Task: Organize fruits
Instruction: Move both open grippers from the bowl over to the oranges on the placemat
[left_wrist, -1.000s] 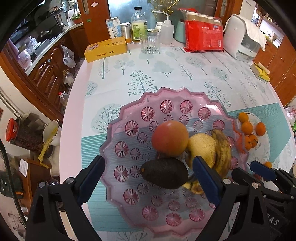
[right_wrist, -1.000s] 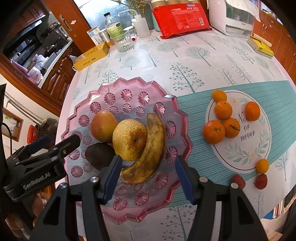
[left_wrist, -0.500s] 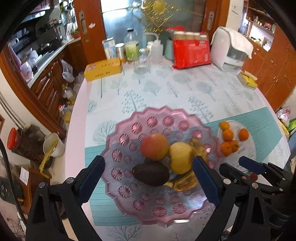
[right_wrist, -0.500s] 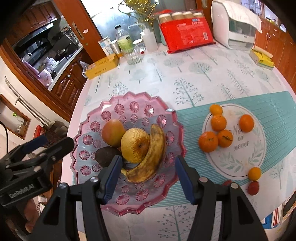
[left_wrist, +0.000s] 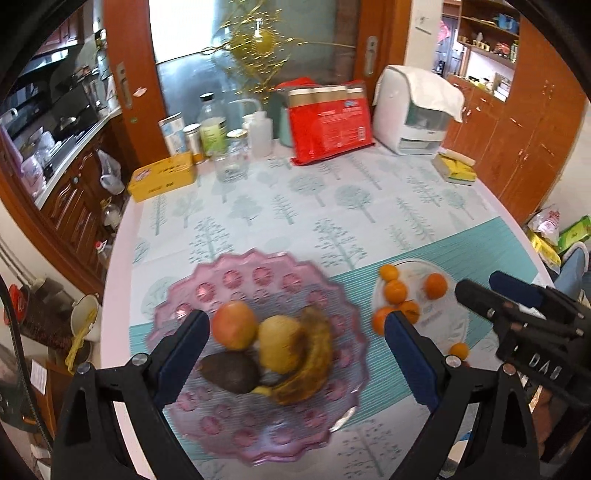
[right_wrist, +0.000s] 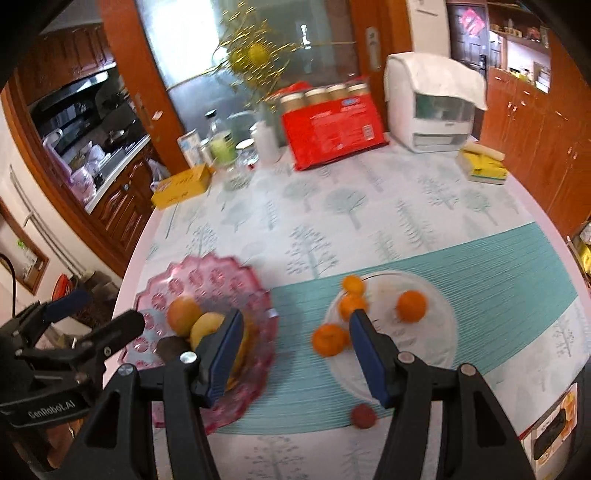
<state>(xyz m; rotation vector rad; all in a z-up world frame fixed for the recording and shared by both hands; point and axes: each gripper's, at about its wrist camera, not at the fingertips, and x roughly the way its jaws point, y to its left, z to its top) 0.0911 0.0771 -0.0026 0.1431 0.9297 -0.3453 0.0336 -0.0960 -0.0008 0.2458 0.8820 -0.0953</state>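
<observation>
We see the pink glass plate with the wavy rim (left_wrist: 236, 284) on the near left side of the round table with the tree-pattern cloth (left_wrist: 332, 199). In it lie four fruits, close together: a round red-orange fruit (left_wrist: 235, 325), a yellow pear-like fruit (left_wrist: 279, 345), a brown old banana (left_wrist: 314, 358) and a dark avocado (left_wrist: 229, 373). We think this part of the job is done.

To the right of it is the flat white round plate with writing (right_wrist: 436, 332). Small orange tangerines (right_wrist: 411, 305) sit on it, bunched at its left side. One small orange fruit (left_wrist: 459, 350) lies off the white plate, just beside its near edge. A small red round fruit (right_wrist: 364, 416) lies on the teal strip of cloth, near that plate too. We think these two loose ones are what is left to put away.

Our left gripper (left_wrist: 295, 362) hangs above the pink plate with its blue jaws wide apart and nothing in them. Our right gripper (right_wrist: 293, 354) hangs above the gap between the two plates, jaws partly apart and also empty.

At the far side stand a red packet (left_wrist: 330, 125), a yellow box (left_wrist: 162, 177) and some bottles.
</observation>
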